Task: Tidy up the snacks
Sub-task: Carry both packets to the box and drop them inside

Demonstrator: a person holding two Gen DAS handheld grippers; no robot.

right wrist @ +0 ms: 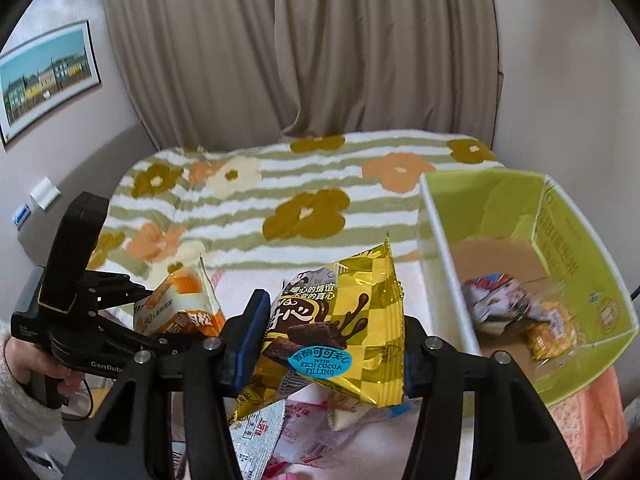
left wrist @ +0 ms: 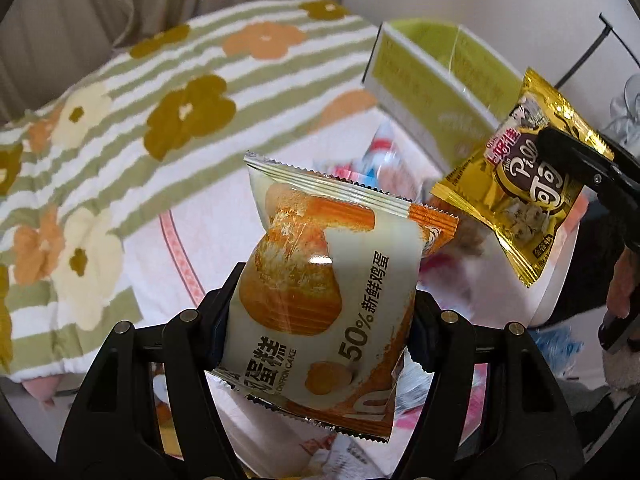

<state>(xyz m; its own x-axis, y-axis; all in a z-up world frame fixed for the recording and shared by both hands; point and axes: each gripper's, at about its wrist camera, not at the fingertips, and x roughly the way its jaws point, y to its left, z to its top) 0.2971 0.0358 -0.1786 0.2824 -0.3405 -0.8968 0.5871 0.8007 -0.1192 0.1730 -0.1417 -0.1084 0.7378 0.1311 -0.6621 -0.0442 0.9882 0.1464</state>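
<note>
A bed covered by a green-and-white striped blanket with orange, cream and olive flowers (right wrist: 280,200) fills the background, with beige curtains (right wrist: 300,48) hanging behind it. On the bed, to the right, stands an open lime-green cardboard box with white outer walls (right wrist: 444,248). Its brown floor holds a few loose snack packets (right wrist: 516,312), blurred. Below both grippers, further wrappers in pink, white and red (right wrist: 316,436) lie scattered on a pale surface.

The left gripper (left wrist: 320,320) is held by a person's hand (right wrist: 48,364) in a pale fluffy sleeve. Its two black fingers are clamped on a cream-and-orange plastic packet of chiffon cake (left wrist: 320,280). The packet sits between the pads at about its middle; its serrated top edge projects beyond the fingertips and its lower edge hangs back toward the gripper body. It is lifted clear of the wrappers below.

The right gripper (right wrist: 332,344), with blue pads, is closed on a gold foil packet of cocoa-filled biscuits bearing a blue oval label (right wrist: 340,328). The pads press the packet's left and right sides. The packet is tilted, one corner pointing up past the fingertips, the other end drooping below them. It hangs above the scattered wrappers, just left of the green box's near wall.
</note>
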